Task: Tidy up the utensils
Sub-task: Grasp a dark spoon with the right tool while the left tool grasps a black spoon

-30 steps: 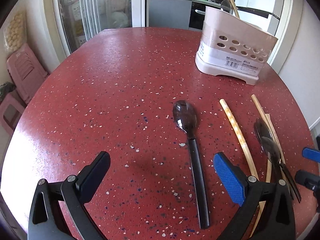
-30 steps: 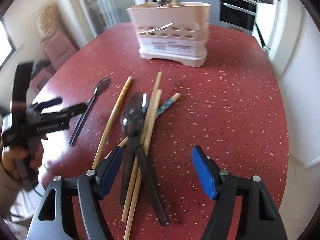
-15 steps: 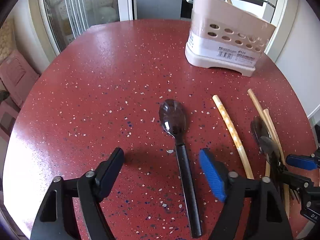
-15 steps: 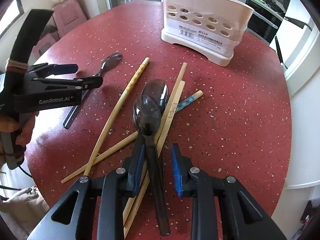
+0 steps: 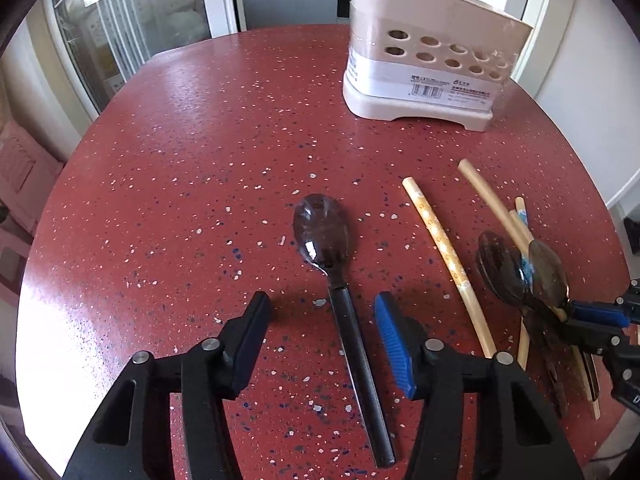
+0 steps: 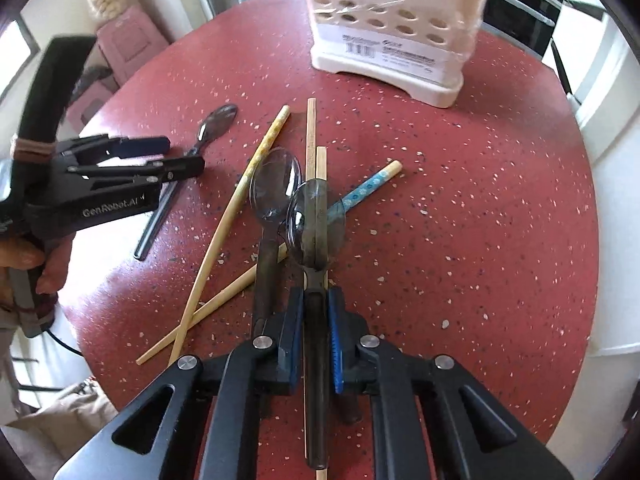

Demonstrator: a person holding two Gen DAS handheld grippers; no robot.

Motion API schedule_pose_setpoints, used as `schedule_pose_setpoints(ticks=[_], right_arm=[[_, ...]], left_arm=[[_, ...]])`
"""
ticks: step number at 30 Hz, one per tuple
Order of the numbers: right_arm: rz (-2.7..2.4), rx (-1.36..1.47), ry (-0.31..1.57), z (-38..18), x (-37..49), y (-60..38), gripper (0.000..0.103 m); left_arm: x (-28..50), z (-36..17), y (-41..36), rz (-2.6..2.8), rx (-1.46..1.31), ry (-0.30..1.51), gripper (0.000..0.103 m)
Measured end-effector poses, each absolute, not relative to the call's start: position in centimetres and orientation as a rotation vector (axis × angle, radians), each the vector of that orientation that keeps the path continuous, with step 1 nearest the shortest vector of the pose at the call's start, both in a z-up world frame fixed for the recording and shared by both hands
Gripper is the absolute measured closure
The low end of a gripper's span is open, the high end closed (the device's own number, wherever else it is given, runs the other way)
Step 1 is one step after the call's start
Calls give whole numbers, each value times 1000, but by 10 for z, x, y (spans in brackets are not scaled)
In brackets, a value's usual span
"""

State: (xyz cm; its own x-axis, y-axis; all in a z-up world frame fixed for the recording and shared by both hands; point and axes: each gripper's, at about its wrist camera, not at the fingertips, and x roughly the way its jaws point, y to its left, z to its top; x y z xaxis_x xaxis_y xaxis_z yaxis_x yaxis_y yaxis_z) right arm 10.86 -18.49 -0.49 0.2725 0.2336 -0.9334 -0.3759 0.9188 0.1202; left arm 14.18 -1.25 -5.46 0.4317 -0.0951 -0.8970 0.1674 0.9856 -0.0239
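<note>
One spoon (image 6: 316,216) lies lengthwise in right tool (image 6: 314,320), bowl toward holder (image 6: 392,32).

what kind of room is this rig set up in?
Most likely a home kitchen or dining area: a red speckled table with a beige utensil caddy, spoons and chopsticks lying loose, and what looks like a built-in oven and counter behind.
</note>
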Motion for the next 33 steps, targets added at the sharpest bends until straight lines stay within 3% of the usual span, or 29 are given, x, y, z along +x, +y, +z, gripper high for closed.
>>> schedule_pose_setpoints(ticks=[1,5,18,33], right_arm=[[414,-115,1223,-3,108,-189,90],[427,-25,1218,2,108,-204,90],[437,289,1284,-18,118,-248,89],[445,322,1317,-30,126,-253,90]], left_arm=[[142,-54,-14,-169,78,1116,29],[141,-50,-21,-206,106,1121,60],[118,-47,-12,-226,30,1067,62],[113,-39,-9,-244,4,1040,62]])
